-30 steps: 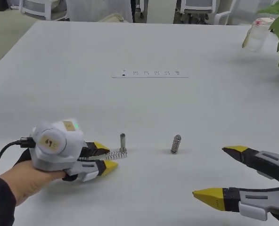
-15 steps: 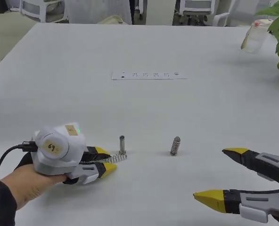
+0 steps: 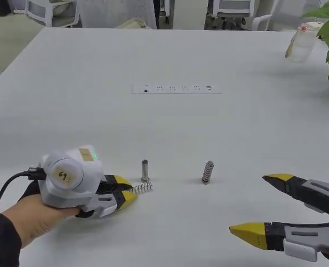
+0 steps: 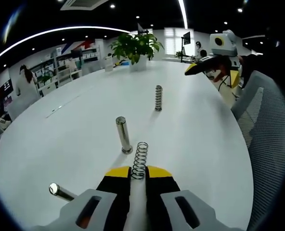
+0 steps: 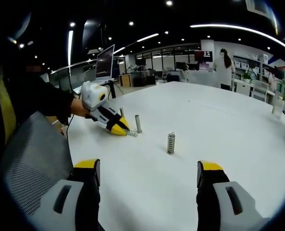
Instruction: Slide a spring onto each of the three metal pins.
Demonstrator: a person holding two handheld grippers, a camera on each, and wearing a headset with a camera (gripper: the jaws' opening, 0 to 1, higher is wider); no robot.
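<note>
One finished pin [image 3: 208, 172]; left gripper [image 3: 130, 189] jaws pinch a spring [image 3: 143, 188] beside a bare pin [image 3: 145, 170]; third pin [image 4: 60, 191] waits; right gripper [image 3: 248, 202] jaws gape wide.

Head view high over the table [image 3: 170, 128], looking down; gripper views low, facing each other, sharing the bare pin [image 4: 123, 134]

silver spring [image 4: 140, 160], yellow-tipped fingers [image 4: 117, 172], white table [image 3: 153, 55]

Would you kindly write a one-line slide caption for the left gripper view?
Left gripper holding a spring by its end beside a bare upright pin, with a spring-fitted pin beyond.
</note>
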